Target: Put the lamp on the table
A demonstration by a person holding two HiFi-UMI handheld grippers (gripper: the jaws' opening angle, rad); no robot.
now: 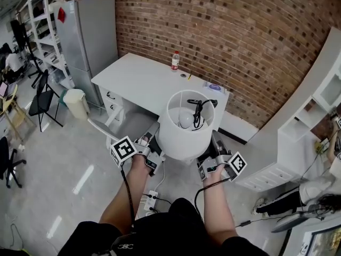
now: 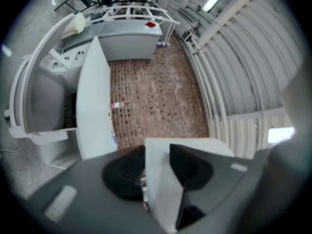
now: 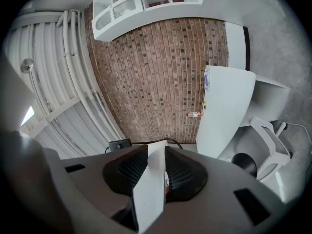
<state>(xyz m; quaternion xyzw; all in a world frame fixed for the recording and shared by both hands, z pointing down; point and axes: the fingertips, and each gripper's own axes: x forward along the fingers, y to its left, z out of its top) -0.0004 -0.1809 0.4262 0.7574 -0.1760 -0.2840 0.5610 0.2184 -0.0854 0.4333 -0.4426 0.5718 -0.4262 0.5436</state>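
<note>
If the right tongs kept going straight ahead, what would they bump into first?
The right tongs are clamped on the lamp shade; beyond it, probably the brick wall, though depth is unclear.

Tally by kind, this spot.
We count one lamp (image 1: 186, 126), one table (image 1: 138, 81), one bottle (image 1: 175, 61), one fridge (image 1: 91, 36), one bin (image 1: 76, 103) and one power strip (image 1: 151, 200). Two black chairs: folding chair (image 1: 41, 101), swivel chair (image 1: 6, 163). Two grippers: left gripper (image 2: 157, 175), right gripper (image 3: 157, 172).
</note>
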